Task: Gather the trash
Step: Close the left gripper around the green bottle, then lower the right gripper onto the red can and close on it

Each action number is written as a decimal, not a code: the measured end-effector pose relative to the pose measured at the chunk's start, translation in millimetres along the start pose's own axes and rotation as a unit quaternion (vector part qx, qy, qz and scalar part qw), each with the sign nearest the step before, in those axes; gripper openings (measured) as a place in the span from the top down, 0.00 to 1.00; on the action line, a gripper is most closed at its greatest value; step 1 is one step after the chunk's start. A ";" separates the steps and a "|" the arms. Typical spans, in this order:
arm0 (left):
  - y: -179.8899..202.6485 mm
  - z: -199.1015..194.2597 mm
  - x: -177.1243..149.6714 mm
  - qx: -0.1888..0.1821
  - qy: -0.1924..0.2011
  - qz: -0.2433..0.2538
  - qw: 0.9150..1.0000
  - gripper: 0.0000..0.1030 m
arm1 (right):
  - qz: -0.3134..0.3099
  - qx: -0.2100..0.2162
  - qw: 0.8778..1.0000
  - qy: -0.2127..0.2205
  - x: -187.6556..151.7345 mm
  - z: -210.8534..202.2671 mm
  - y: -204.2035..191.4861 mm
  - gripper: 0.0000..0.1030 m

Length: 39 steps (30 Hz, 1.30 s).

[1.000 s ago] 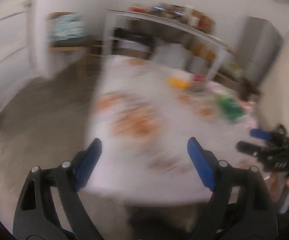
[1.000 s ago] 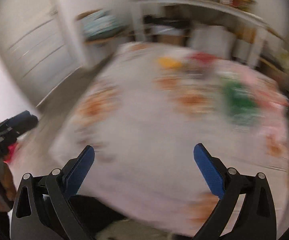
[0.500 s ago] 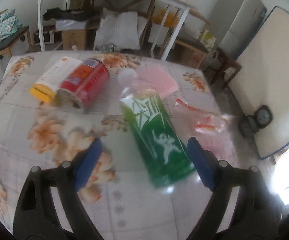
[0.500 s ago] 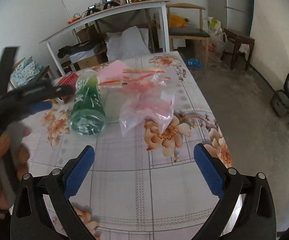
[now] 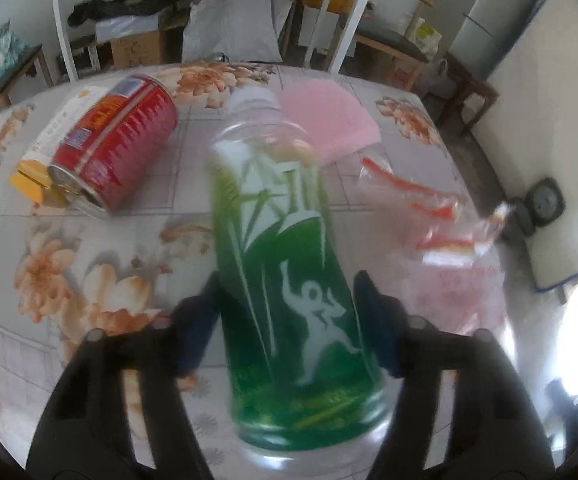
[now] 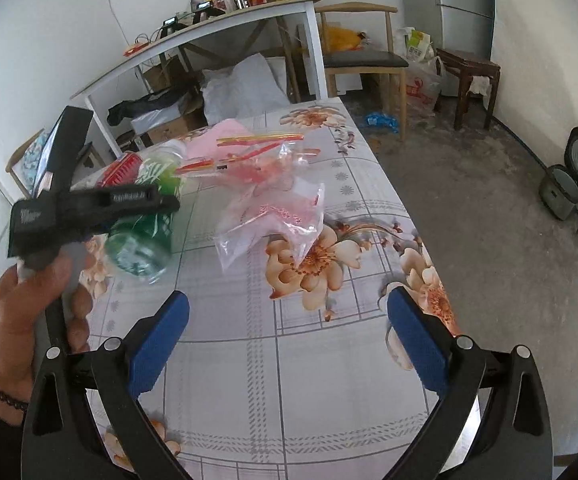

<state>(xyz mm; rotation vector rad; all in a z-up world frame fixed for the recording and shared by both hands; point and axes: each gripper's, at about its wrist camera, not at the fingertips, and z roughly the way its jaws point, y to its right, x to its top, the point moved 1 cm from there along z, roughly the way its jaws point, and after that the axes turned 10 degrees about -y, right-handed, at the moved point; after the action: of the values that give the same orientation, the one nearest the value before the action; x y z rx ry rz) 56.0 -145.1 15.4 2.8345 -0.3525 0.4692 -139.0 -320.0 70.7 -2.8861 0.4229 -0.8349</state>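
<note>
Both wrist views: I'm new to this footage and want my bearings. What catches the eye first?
The green bottle fills the left wrist view, lying on the floral table between the left gripper fingers, which flank its sides. Left of it lies a red can; to its right, crumpled clear bags with red print. The right gripper hangs open over bare tablecloth.

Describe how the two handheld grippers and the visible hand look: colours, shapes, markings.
Both grippers, right and left, are black angular frames with silver rivets and blue ribbed fingers. The left one carries pale lettering on its side. The bare hand wears a dark beaded bracelet.
</note>
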 end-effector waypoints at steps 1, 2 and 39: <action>-0.5 -1.5 -3.7 -0.001 0.000 0.005 1.000 0.43 | 0.000 -0.002 1.000 0.002 0.0 -0.2 -1.0 0.06; -3.2 -3.8 -9.6 -0.008 -0.001 0.006 1.000 0.44 | -0.001 -0.002 1.000 0.002 -0.1 -0.4 -3.0 0.06; -190.4 -115.9 -201.3 -0.085 0.093 -0.070 0.990 0.47 | 0.044 -0.009 0.987 -0.156 167.6 191.3 -268.6 0.06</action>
<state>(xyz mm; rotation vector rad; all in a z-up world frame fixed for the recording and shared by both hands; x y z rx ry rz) -109.5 105.6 14.7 2.6035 -0.1483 0.6347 162.5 -107.8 42.3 -2.9169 0.5197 -0.3583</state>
